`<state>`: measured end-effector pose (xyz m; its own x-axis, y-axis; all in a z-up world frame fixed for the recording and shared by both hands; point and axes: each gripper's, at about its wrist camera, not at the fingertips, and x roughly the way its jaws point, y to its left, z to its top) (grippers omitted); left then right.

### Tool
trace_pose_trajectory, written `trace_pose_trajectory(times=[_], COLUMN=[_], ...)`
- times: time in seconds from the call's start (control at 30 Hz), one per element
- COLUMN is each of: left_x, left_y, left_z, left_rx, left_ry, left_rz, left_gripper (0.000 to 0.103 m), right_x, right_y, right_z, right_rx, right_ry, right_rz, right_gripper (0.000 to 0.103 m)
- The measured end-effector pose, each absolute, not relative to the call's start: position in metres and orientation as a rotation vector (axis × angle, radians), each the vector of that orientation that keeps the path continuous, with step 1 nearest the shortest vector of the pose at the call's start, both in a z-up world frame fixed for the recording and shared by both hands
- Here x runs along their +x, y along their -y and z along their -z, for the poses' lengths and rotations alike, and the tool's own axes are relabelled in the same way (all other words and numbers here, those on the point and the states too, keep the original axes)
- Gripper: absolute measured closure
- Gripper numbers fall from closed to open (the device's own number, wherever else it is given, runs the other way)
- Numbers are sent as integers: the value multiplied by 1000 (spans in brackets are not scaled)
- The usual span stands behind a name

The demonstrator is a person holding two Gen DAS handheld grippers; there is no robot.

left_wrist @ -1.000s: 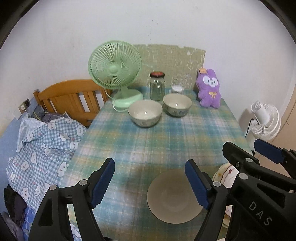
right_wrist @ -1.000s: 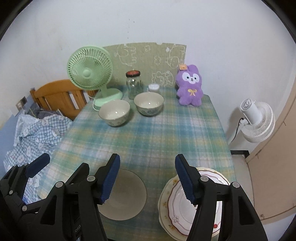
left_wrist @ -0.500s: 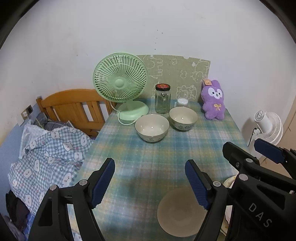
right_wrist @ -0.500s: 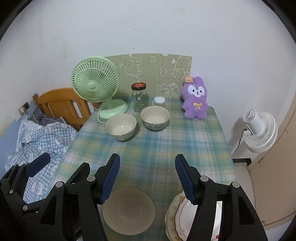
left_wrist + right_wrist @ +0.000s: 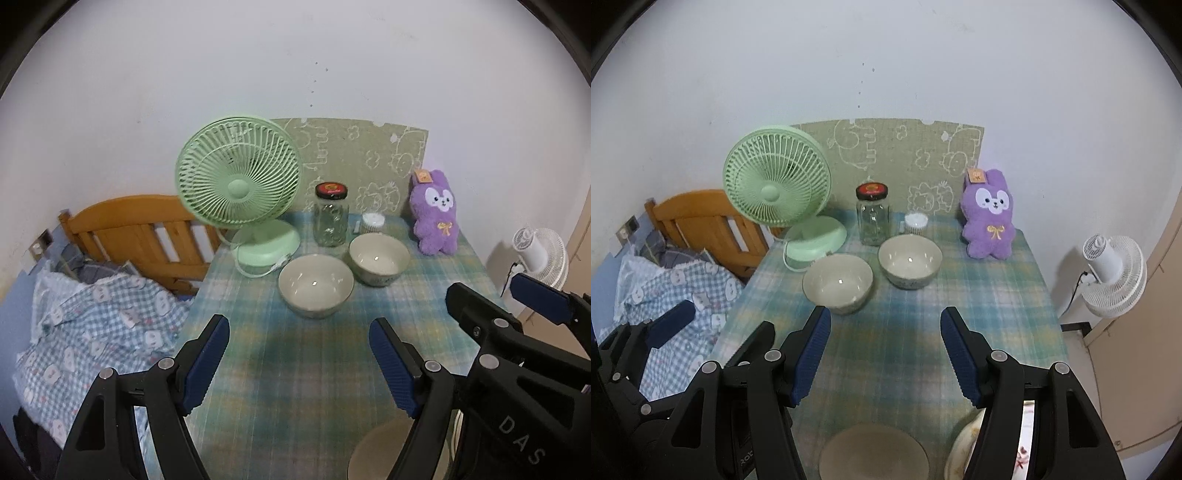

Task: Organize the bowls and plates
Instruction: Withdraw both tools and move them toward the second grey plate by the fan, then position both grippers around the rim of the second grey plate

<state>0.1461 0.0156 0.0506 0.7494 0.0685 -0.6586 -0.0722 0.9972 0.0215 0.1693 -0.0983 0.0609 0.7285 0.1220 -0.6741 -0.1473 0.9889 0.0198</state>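
Two bowls (image 5: 837, 283) (image 5: 910, 261) sit at twelve o'clock on the worktop (image 5: 897, 350); we hold both grippers (image 5: 299, 365) (image 5: 885, 354) with fingers wide apart, empty. Glazed, brittle, slippery: take a rim.

On the table (image 5: 997, 325), two bowls sit side by side at mid-depth: the left bowl (image 5: 837, 283) at eleven o'clock, the right bowl (image 5: 910, 261) at twelve. Behind them stands a jar (image 5: 873, 215), a desk fan (image 5: 777, 182) to its left and a plush rabbit (image 5: 990, 216) at one o'clock. A plate (image 5: 873, 452) lies at the near edge, stacked plates (image 5: 964, 443) to its right.
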Motion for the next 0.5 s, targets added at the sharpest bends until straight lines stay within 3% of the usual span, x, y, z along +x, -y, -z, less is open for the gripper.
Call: trace_pose_trajectory(times=[0.5], left_x=[209], left_y=[-50], left_z=[-25], left_rx=[4], left_ry=[-756], left_rz=[-69], left_gripper=[23], right_x=[234], right_y=[56], right_z=[-36], right_rx=[-88], right_ry=[-772], right_rz=[-73], right_gripper=[33])
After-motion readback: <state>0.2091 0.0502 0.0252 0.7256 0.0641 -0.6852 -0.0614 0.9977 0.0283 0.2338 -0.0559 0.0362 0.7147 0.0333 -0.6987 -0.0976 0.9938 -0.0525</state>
